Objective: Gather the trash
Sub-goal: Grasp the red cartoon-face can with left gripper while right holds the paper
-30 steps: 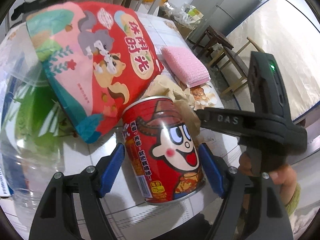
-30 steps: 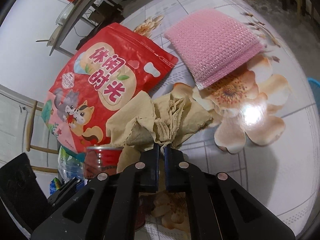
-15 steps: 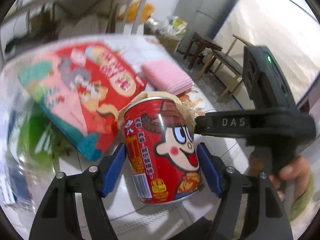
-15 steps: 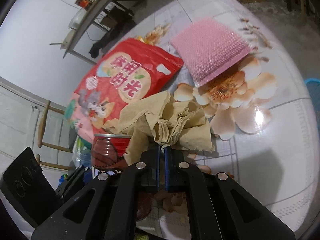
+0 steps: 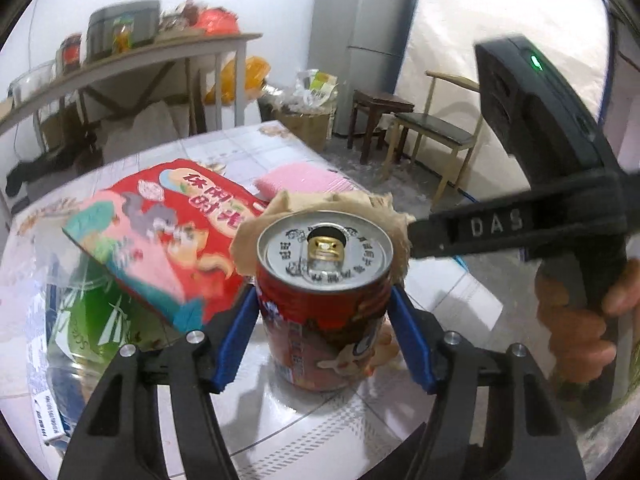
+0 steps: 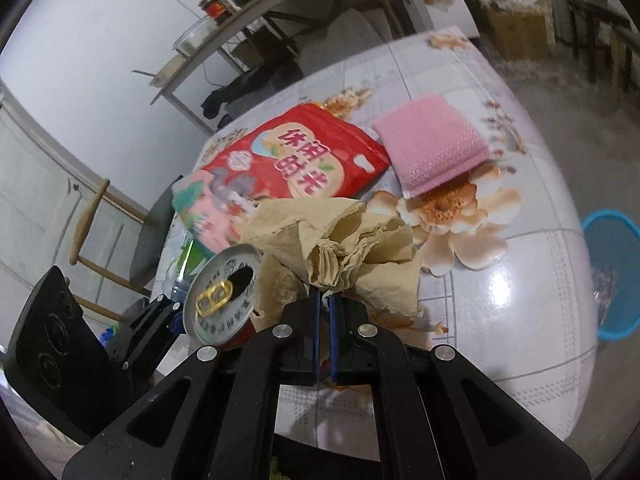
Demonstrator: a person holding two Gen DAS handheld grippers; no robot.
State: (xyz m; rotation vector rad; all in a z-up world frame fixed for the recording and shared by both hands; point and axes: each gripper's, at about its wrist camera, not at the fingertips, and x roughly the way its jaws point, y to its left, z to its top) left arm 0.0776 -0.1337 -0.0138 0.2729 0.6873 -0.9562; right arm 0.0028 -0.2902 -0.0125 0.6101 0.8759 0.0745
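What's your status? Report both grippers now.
Left gripper closing around red can. Right gripper shut on crumpled brown paper. Blue bin beyond table edge.

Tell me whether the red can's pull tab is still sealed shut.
No. In the left wrist view the red can shows a dark open hole in its lid, right behind the gold tab.
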